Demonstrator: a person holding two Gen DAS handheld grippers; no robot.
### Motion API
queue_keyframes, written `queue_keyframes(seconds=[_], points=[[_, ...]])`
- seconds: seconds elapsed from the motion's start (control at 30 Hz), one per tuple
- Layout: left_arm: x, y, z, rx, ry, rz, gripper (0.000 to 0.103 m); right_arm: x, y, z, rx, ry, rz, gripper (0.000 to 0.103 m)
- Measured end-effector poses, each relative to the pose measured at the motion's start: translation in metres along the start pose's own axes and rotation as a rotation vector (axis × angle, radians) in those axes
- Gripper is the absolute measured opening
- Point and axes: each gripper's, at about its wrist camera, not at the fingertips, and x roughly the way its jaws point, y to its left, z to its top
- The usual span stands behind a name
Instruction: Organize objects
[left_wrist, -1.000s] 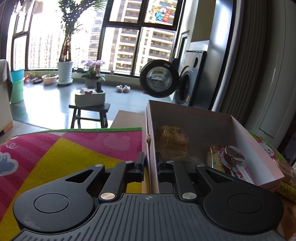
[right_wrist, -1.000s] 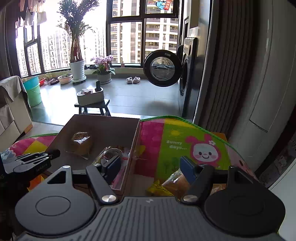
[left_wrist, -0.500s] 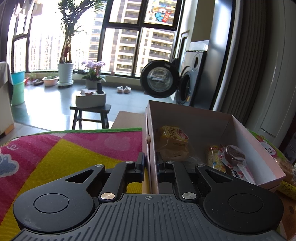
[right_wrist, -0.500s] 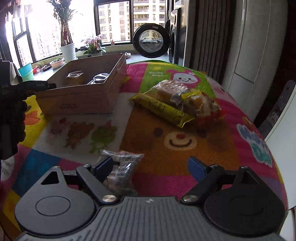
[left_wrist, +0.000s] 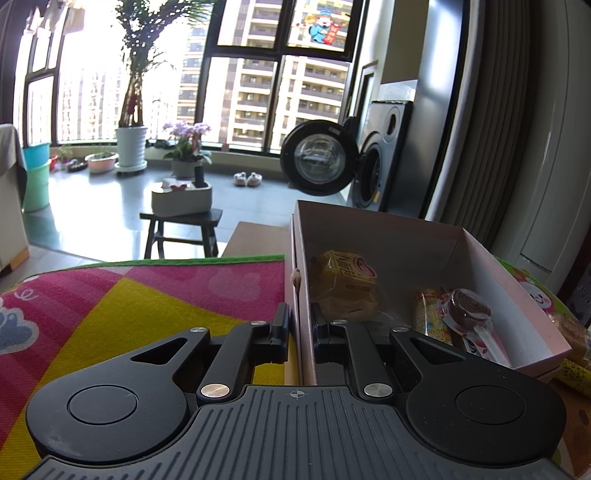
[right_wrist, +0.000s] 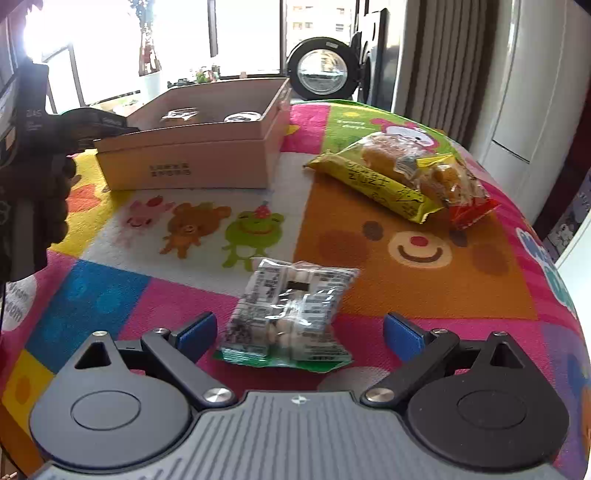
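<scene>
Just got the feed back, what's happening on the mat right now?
Snacks are being sorted into the cardboard box. The left gripper is shut on the box's side wall, steadying it; a yellow bun pack and a lollipop already lie inside. The right gripper is open, its fingers either side of the clear snack packet on the mat, not yet closed. A pile of yellow snack bags waits beyond.

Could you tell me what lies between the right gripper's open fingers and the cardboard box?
In the right wrist view, a clear snack packet lies just ahead of the right gripper; beyond it, only bare play mat reaches the cardboard box.
</scene>
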Motion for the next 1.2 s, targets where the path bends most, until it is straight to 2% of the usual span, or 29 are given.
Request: queue_keyframes(seconds=[0.2, 0.33, 0.63, 0.93, 1.2], points=[[0.0, 0.0, 0.0, 0.0, 0.0, 0.0, 0.013, 0.008, -0.026, 0.004, 0.067, -0.023, -0.1, 0.098], [0.0, 0.0, 0.0, 0.001, 0.0, 0.0, 0.013, 0.01, -0.039, 0.004, 0.127, -0.02, -0.068, 0.102], [0.0, -0.001, 0.0, 0.001, 0.0, 0.001, 0.013, 0.012, -0.036, 0.002, 0.099, -0.027, -0.071, 0.103], [0.0, -0.001, 0.0, 0.001, 0.0, 0.001, 0.013, 0.014, -0.038, 0.007, 0.104, 0.014, -0.059, 0.103], [0.0, -0.001, 0.0, 0.001, -0.001, 0.0, 0.013, 0.014, -0.036, 0.005, 0.057, -0.019, -0.048, 0.103]])
